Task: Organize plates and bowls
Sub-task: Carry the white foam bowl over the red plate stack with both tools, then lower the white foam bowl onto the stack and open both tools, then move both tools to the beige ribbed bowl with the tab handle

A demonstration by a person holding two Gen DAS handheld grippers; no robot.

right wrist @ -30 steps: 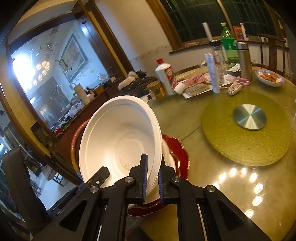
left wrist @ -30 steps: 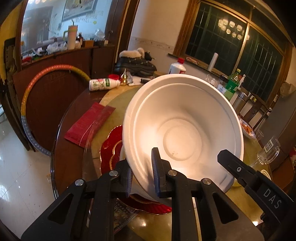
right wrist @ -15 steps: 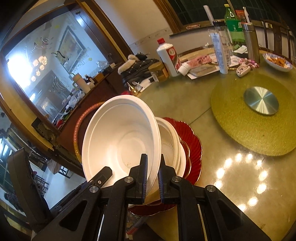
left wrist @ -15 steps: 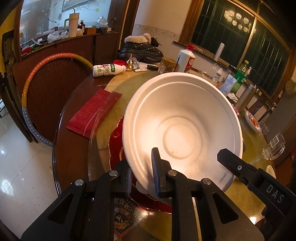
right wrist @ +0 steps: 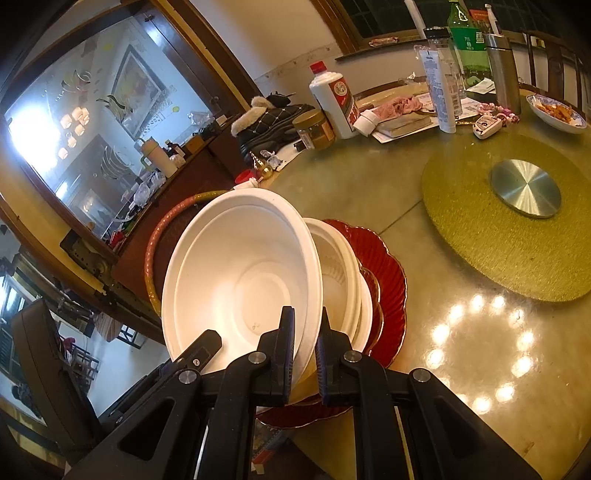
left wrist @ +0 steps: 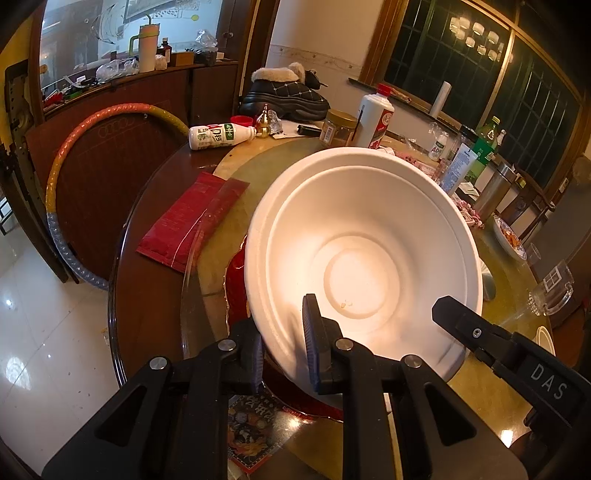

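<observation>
stacked bowls [right wrist: 341, 273] beneath, bare glass [right wrist: 443, 369] rightward

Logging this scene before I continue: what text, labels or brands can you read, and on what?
"DAS": black arm of the right gripper, seen from the left wrist.
"AD": white plastic bottle lying on its side; rest unreadable.
Red-capped white bottle: round red label, characters blurred.
Green bottle, white tube, printed paper under the red plate: too small to read.

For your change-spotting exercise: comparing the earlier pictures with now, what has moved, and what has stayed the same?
The white bowl, gripped on its rim by both the left gripper and right gripper, has lifted up and away from the stack on the red plate, exposing the bowls underneath. Both grips stayed shut on the rim; stack and plate stayed put.
</observation>
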